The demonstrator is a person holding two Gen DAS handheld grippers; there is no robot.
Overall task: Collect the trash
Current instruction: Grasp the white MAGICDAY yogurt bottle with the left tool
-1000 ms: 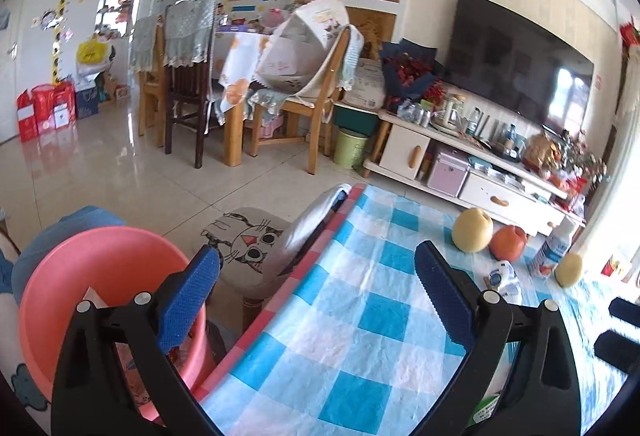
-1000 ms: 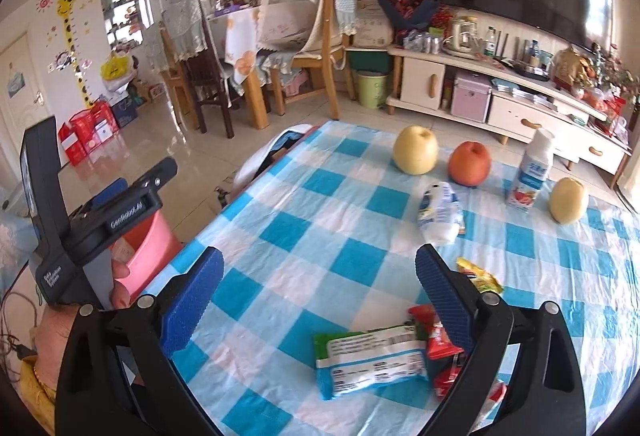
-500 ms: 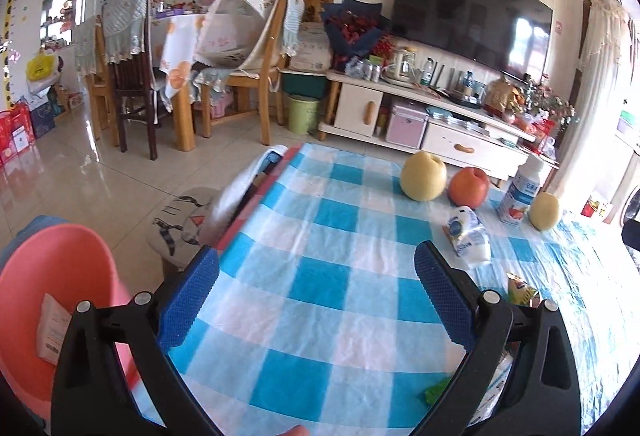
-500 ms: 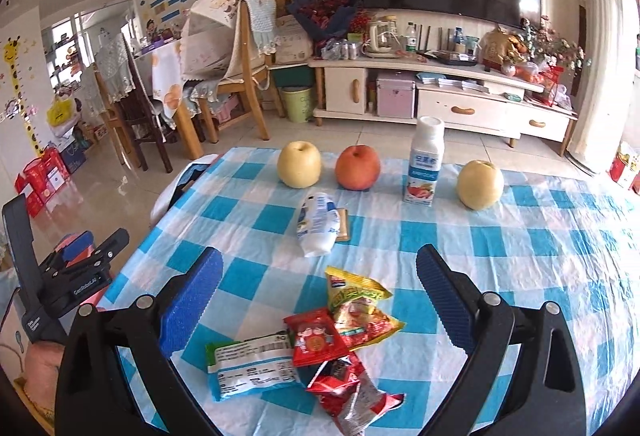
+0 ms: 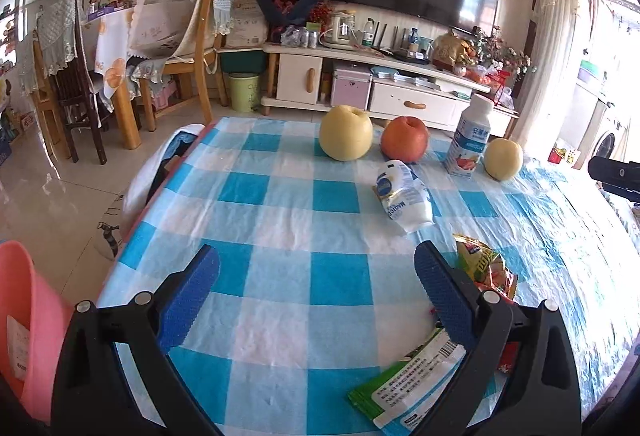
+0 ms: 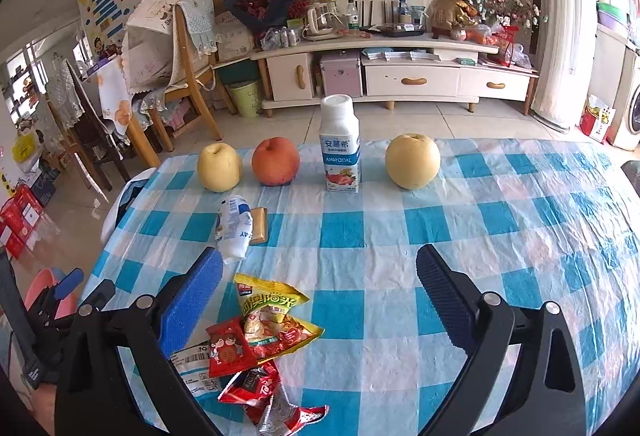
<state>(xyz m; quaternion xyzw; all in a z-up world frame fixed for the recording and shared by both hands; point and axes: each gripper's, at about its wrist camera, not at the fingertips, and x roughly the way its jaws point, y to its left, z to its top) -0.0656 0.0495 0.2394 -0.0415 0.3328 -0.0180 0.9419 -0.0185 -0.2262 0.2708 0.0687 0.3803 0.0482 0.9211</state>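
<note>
Both grippers hovered above the blue-checked tablecloth (image 6: 500,203), each holding nothing. The right gripper (image 6: 320,300) had its blue pads spread wide, and the left gripper (image 5: 316,296) was just as wide apart over bare cloth.

Nearest the right gripper lay the trash, heaped together: a red-and-silver wrapper (image 6: 272,400) at the front edge, a small red packet (image 6: 228,348) overlapping a yellow snack bag (image 6: 268,312), and a white-and-green wrapper (image 6: 196,368) partly hidden behind the left finger. From the left wrist view, that green wrapper (image 5: 404,384) sat under the right finger, with the yellow bag (image 5: 484,268) just beyond it.

A little farther out, a crumpled white pouch (image 6: 234,228) lay on its side, touching a small tan bar (image 6: 259,224).

Along the far edge stood a row: a yellow pear (image 6: 219,167), a red apple (image 6: 276,161), an upright yogurt bottle (image 6: 340,151), and another pear (image 6: 412,160).

Off the table's left side, a pink bin (image 5: 24,324) sat low beside it, paper showing inside.
</note>
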